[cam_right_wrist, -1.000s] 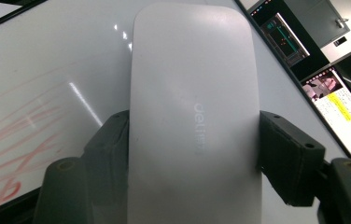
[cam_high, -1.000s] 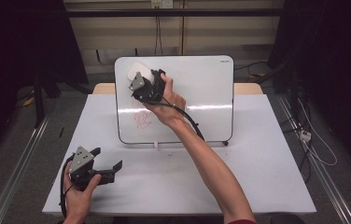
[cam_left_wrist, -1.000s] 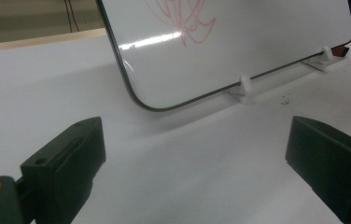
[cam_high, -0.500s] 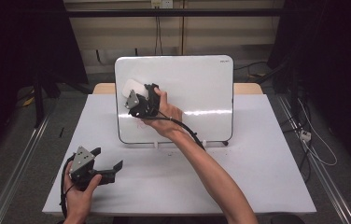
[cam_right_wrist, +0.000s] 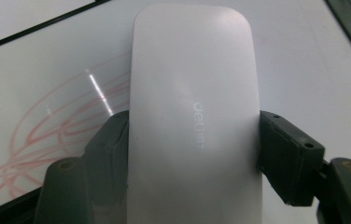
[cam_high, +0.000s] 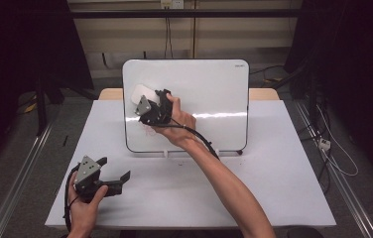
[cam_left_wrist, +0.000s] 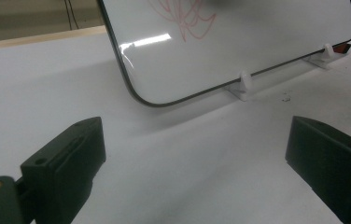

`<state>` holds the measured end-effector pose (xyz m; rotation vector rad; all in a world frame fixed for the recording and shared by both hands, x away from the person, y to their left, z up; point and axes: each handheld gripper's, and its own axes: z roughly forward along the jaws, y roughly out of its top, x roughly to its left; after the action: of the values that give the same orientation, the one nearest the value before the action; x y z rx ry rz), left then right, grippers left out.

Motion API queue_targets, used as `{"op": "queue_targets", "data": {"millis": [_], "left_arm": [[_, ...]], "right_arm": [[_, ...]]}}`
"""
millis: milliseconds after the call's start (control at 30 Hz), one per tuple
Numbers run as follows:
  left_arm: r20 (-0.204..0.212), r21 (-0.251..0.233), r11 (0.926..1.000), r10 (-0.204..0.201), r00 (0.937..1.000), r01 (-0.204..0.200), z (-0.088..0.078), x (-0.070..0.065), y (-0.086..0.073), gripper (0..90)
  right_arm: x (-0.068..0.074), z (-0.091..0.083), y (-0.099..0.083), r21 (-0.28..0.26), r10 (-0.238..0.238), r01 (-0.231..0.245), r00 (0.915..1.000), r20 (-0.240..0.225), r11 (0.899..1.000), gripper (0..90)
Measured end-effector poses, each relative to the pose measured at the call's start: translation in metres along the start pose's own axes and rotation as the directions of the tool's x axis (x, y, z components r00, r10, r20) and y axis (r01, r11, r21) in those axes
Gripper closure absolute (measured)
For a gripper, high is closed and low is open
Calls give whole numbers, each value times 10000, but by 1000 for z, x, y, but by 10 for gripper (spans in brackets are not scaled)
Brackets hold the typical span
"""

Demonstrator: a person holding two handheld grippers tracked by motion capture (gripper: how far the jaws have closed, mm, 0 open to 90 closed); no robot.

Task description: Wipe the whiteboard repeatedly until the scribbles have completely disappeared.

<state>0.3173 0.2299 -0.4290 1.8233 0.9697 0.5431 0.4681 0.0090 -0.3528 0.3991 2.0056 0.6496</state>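
A white whiteboard (cam_high: 214, 89) stands upright on the white table (cam_high: 274, 188). Red scribbles (cam_right_wrist: 47, 140) mark its lower left, also seen in the left gripper view (cam_left_wrist: 187, 18). My right gripper (cam_high: 147, 106) is shut on a white eraser (cam_right_wrist: 192, 107) and holds it flat against the board's left part, next to the scribbles. The eraser (cam_high: 140, 93) sticks out above the jaws. My left gripper (cam_high: 115, 167) rests on the table at the front left, open, with nothing between its jaws (cam_left_wrist: 197, 154).
Small white clip feet (cam_left_wrist: 243, 86) hold the board's bottom edge. A small red and dark object (cam_left_wrist: 341, 46) lies by the far foot. Metal rails (cam_high: 16, 168) run along the floor on both sides of the table.
The right gripper with the eraser has slid slightly down and left on the board, over the red scribbles. The left gripper has stayed in place.
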Motion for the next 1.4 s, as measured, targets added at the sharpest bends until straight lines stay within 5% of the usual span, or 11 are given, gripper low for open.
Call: {"op": "queue_targets", "data": {"millis": [433, 833, 1400], "left_arm": [[9, -60, 9999, -91, 10000, 91, 0, 2, 0, 47], [21, -6, 10000, -11, 10000, 11, 0, 0, 0, 47], [31, 3, 10000, -55, 10000, 55, 2, 0, 1, 48]], "right_arm": [[-34, 5, 6, 83, 668, -675, 9960, 597, 9977, 315], [-15, 3, 1, -125, 342, -333, 9961, 817, 9994, 313], [31, -4, -6, -250, -174, 169, 9997, -172, 9995, 318]]}}
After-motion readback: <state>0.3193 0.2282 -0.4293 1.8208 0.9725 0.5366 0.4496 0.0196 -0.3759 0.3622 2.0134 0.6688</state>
